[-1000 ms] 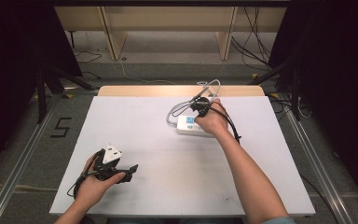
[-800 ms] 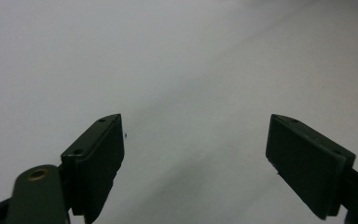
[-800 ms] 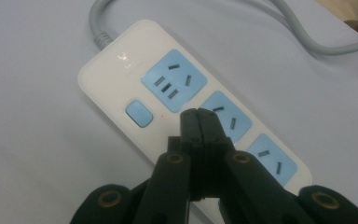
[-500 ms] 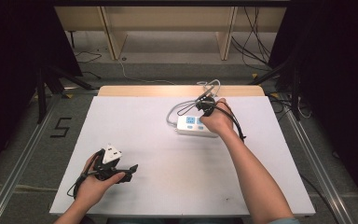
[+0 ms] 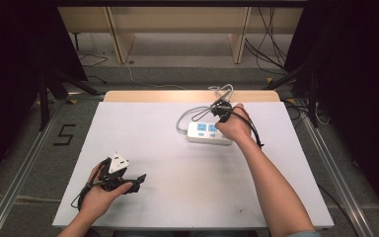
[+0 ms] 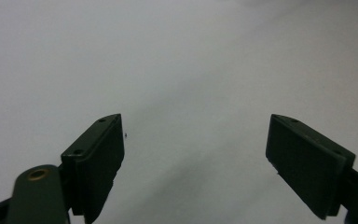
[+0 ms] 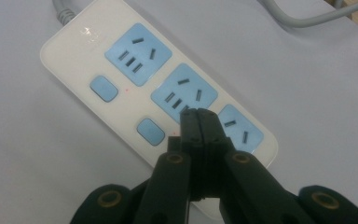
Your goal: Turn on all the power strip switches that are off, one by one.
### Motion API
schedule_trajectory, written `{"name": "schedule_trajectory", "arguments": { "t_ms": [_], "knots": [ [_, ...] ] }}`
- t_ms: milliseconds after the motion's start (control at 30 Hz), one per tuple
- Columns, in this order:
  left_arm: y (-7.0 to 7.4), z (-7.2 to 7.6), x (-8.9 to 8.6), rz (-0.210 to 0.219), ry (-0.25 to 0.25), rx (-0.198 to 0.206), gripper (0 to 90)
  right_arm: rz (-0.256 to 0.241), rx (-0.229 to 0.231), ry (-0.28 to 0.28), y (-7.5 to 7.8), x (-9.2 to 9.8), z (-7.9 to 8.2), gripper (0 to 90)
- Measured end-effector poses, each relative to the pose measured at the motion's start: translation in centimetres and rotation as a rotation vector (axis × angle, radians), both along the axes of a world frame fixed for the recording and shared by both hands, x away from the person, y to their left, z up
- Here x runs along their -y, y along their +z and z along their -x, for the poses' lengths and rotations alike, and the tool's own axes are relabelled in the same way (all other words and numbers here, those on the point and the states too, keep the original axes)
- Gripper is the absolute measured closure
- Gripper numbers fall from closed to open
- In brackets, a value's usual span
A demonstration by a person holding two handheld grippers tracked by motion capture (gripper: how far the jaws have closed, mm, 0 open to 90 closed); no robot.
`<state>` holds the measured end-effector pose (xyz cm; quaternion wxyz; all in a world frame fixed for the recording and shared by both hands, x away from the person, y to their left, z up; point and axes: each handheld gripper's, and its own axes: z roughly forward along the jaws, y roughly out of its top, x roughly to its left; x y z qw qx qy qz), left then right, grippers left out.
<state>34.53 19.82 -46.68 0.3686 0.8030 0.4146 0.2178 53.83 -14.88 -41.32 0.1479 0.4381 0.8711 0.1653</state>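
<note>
A white power strip (image 5: 203, 132) with three pale blue sockets and blue buttons lies on the white table (image 5: 177, 197), right of centre. Its grey cable (image 5: 185, 118) loops toward the back edge. My right gripper (image 5: 219, 116) hovers over the strip. In the right gripper view its jaws are pressed together, tips (image 7: 199, 114) above the middle socket of the power strip (image 7: 121, 88), with nothing between them. My left gripper (image 5: 137, 179) rests low at the table's front left. It stands open (image 6: 196, 149) over bare table, jaws wide apart.
A wooden strip (image 5: 143, 95) runs along the table's back edge. Metal rails flank the table, and a "5" mark (image 5: 64, 134) is on the floor at left. Black stands and loose cables sit beyond the back corners.
My right hand and gripper have drifted slightly to the right over the power strip, uncovering more of it. The left gripper has stayed put.
</note>
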Motion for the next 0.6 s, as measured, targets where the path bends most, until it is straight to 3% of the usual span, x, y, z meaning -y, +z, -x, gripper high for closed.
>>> {"name": "schedule_trajectory", "arguments": {
  "t_ms": [600],
  "knots": [
    [0.0,0.0,0.02,-0.003,-0.005,-0.003,19.3,0.025,-0.055,-0.017,-0.94,1.05,0.03,90.0]
  ]
}}
